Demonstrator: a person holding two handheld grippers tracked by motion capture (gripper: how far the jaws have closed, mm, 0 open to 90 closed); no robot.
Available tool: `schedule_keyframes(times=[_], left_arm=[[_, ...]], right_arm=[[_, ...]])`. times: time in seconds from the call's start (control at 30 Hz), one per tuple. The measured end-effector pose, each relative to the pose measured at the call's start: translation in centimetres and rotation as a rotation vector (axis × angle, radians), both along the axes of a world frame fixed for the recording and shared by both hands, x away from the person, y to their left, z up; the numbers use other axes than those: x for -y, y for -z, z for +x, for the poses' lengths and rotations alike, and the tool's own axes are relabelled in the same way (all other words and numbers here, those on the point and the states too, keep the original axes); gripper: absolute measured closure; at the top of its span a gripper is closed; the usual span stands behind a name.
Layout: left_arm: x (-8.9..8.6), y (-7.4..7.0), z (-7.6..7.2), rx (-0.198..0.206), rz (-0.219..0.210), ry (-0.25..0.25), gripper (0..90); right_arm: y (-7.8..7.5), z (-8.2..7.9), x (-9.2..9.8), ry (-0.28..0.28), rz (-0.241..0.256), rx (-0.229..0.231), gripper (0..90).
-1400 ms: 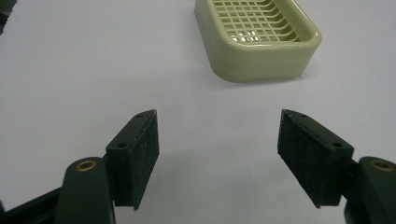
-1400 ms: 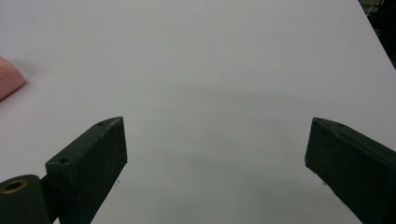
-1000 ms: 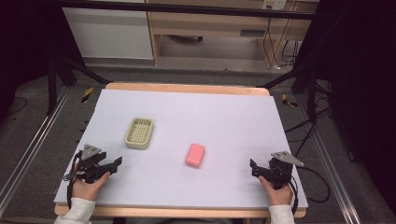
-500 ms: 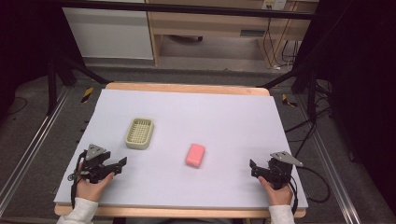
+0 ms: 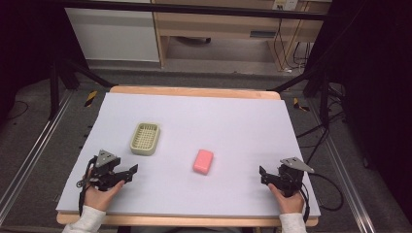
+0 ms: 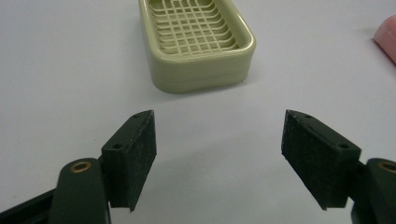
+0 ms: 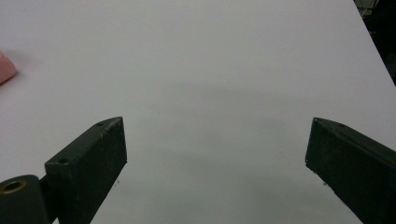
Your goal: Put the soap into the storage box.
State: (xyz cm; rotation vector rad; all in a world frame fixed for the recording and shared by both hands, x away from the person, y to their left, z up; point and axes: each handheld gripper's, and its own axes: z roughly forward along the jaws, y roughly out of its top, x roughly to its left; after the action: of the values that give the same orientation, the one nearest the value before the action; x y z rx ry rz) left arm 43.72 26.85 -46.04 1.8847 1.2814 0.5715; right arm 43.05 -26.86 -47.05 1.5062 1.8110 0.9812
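Observation:
A pale green soap dish (image 5: 145, 138) with a grid floor lies on the white table left of centre. A pink soap bar (image 5: 203, 161) lies flat to its right, apart from it. My left gripper (image 5: 130, 174) rests near the front left, just below the dish, jaws pointing right. In the left gripper view it (image 6: 219, 149) stands open and empty, with the dish (image 6: 196, 42) straight ahead and the soap's edge (image 6: 387, 39) at far right. My right gripper (image 5: 263, 176) sits front right, open and empty (image 7: 217, 158), with the soap's corner (image 7: 5, 67) far to its left.
The white table top (image 5: 233, 121) has a wooden rim and metal frame rails along both sides. Shelving and cables stand behind the far edge. A cable trails off each gripper toward the table's front corners.
My left gripper has slid a little to the right, closer to the dish. The right gripper, the dish and the soap have stayed put.

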Motion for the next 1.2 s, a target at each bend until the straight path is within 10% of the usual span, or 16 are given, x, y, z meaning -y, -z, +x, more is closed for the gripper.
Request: schedule_keyframes(times=[1.2], left_arm=[[2.9,-1.7,0.0,0.031,0.004,0.090,24.0]], right_arm=[[0.1,0.0,-0.1,-0.002,-0.007,-0.005,5.7]])
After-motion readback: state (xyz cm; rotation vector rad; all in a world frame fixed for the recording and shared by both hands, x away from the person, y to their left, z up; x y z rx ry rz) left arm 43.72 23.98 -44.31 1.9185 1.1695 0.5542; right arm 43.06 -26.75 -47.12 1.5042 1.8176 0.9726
